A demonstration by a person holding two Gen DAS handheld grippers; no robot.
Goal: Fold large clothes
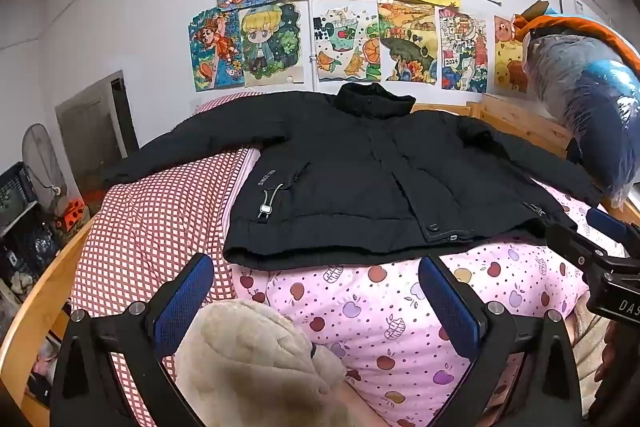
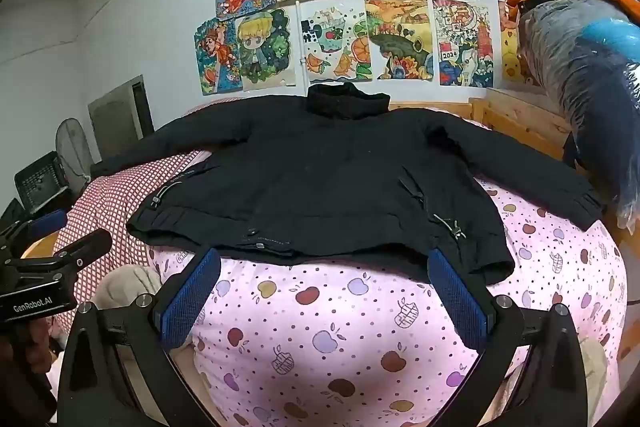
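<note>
Two wide-open grippers, left gripper and right gripper, empty; beige plush before black jacket

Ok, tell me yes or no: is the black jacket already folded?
No: the black jacket lies spread flat on the pink apple-print quilt, both sleeves stretched out to the sides and the collar toward the wall.

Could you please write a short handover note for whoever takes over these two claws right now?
Left claw: open, empty, hovering short of the jacket's hem.
Right claw: open, empty, also just short of the hem.
Black jacket: spread flat, front up, on the apple-print quilt, sleeves out to both sides, collar toward the wall.
Done: the jacket is laid out; no fold is visible.
Left: all folding, probably sleeves in first, then the body.
</note>
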